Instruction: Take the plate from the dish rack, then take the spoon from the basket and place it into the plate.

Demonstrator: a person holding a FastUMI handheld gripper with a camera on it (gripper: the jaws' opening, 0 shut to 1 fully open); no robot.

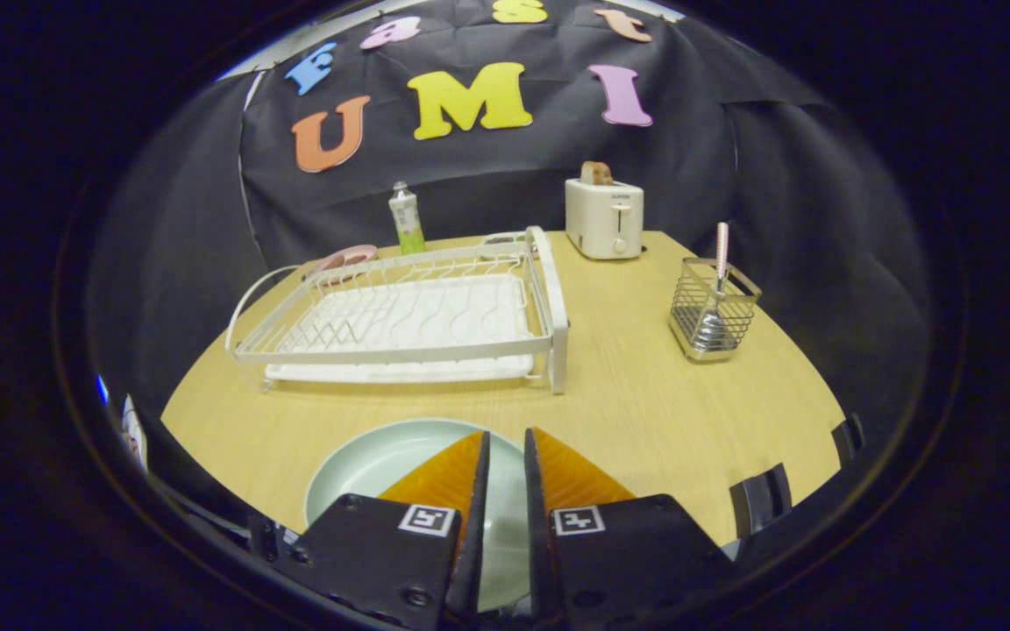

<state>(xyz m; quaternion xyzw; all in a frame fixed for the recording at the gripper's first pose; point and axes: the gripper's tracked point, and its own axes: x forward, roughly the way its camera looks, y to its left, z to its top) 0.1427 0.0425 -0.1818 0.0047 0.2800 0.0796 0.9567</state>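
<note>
Fingers (pixel 480 473) stand almost together, a narrow gap between them, gripping nothing, over the near plate (pixel 365 469) on the table (pixel 636 403); plate step looks done; spoon (pixel 720 263) waits in the basket (pixel 714 320), far right of the rack (pixel 400 307)

Bare table (pixel 636 394) is lying open between the dish rack (pixel 400 320) and the wire basket (pixel 714 315). The gripper (pixel 505 456), fingers nearly closed with a thin gap, is hovering over the plate (pixel 365 473). The toaster (pixel 604 217) is standing behind that lane. The spoon (pixel 719 272) is standing upright in the basket, handle clear above the rim. A tube (pixel 406 219) and a pink dish (pixel 343 259) are sitting behind the rack.
</note>
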